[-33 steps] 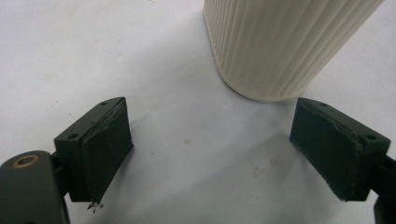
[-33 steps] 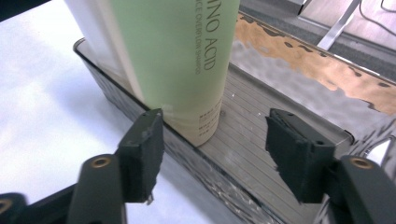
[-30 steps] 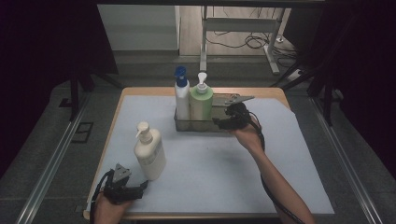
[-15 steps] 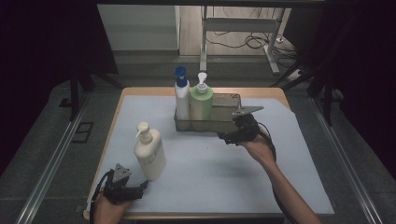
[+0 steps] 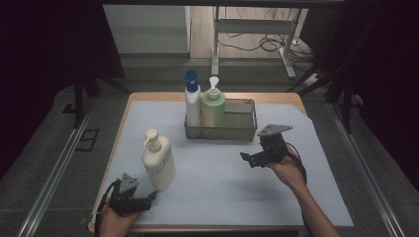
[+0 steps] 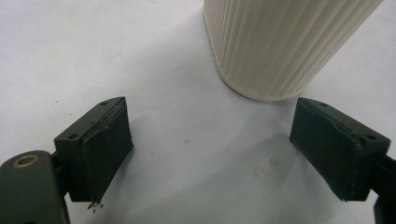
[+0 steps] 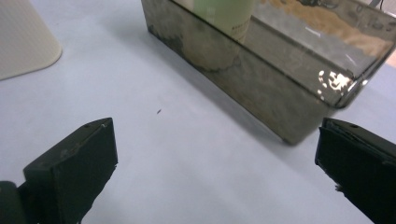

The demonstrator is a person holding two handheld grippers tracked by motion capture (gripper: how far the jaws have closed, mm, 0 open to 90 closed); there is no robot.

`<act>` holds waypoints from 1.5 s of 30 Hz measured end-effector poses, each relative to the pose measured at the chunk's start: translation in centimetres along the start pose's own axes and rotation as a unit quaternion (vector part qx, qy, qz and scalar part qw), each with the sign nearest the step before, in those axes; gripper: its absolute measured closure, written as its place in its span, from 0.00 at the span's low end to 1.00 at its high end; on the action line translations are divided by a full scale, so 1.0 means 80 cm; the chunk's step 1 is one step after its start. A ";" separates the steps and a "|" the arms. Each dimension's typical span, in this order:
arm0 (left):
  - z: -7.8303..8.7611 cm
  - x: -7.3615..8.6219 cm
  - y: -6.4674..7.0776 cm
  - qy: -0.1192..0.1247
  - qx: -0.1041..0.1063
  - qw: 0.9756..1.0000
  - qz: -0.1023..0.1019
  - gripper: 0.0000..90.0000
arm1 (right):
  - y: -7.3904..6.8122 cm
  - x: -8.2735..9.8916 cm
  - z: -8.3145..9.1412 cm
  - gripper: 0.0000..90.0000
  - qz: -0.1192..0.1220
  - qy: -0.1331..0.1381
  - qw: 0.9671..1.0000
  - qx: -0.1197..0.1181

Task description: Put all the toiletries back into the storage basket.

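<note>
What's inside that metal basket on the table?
The basket holds a white bottle with a blue cap and a green pump bottle, both upright at its left end. Their bases are hidden.

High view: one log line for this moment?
right gripper: open, empty, jaws just opened | left gripper: open | cream pump bottle: on mat | metal basket: two bottles

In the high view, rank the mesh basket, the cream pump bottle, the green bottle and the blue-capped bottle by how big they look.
1. Mesh basket, widest by far.
2. Cream pump bottle, though it stands nearer the camera, which flatters it.
3. Green bottle and blue-capped bottle: too close to rank; the green looks broader, the blue-capped slimmer and slightly taller.
</note>
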State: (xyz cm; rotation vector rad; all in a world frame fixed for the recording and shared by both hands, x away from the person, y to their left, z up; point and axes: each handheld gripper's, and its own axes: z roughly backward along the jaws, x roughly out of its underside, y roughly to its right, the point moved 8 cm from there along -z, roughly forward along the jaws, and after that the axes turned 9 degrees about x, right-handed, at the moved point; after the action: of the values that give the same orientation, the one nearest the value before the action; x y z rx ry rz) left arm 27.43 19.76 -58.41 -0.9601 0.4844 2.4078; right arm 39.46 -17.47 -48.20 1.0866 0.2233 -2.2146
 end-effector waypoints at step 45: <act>0.004 -0.002 -0.002 -0.013 0.011 1.000 -0.013 0.18 | 0.009 0.155 0.032 0.00 -0.036 -0.040 0.998 0.036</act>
State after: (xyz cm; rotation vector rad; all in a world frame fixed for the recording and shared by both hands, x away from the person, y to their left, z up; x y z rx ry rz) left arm 27.42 20.03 -58.10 -0.9196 0.4864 2.3831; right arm 32.73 -25.03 -55.86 1.0406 0.1516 -2.3412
